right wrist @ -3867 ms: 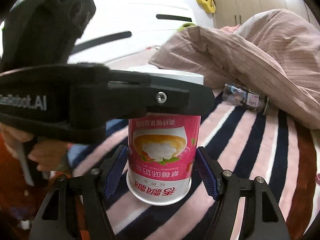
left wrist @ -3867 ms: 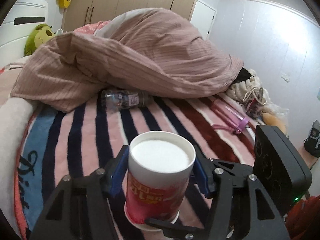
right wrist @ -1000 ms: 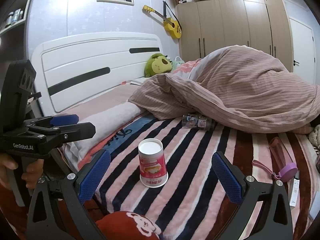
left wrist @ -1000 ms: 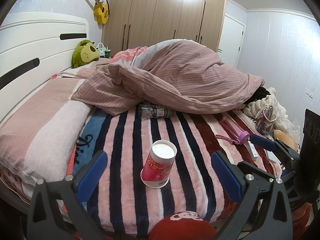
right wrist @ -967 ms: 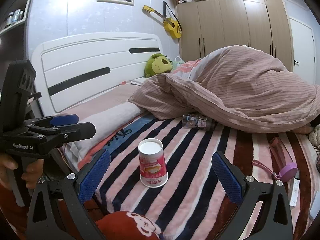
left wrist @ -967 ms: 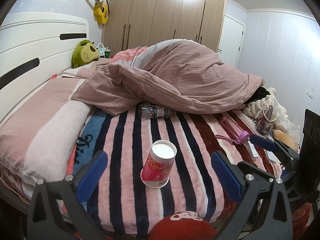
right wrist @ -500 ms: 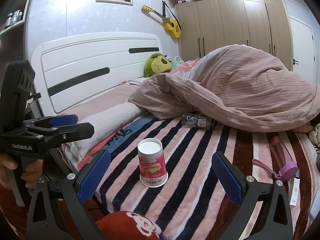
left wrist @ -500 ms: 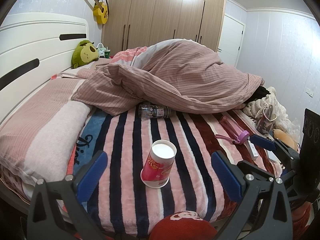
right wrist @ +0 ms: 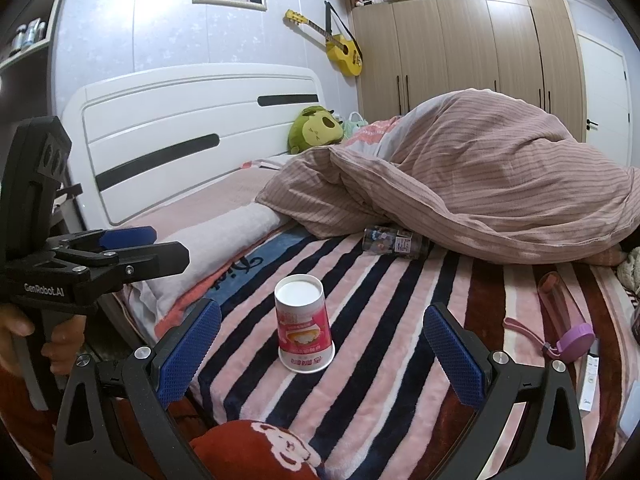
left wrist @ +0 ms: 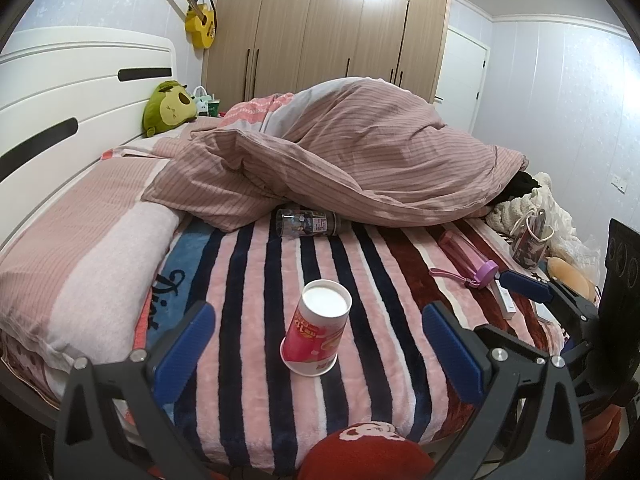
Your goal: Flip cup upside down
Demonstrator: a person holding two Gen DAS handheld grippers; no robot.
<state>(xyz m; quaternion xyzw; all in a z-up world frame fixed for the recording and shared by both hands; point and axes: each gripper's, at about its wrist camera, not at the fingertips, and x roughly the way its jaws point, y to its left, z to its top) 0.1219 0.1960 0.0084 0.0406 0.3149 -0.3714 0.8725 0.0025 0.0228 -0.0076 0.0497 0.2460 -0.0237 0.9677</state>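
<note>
The paper cup (left wrist: 318, 326) is standing mouth-down on the striped blanket (left wrist: 256, 280), flip apparently done, so each hand-held gripper, left (left wrist: 320, 340) and right (right wrist: 320, 348), is hanging wide open, well clear.

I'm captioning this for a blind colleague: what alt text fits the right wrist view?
A pink-and-white paper cup stands upside down on a striped blanket, free between the wide-open fingers of the right gripper. The left gripper waits at the left; behind lie a small bottle and a rumpled duvet.
</note>
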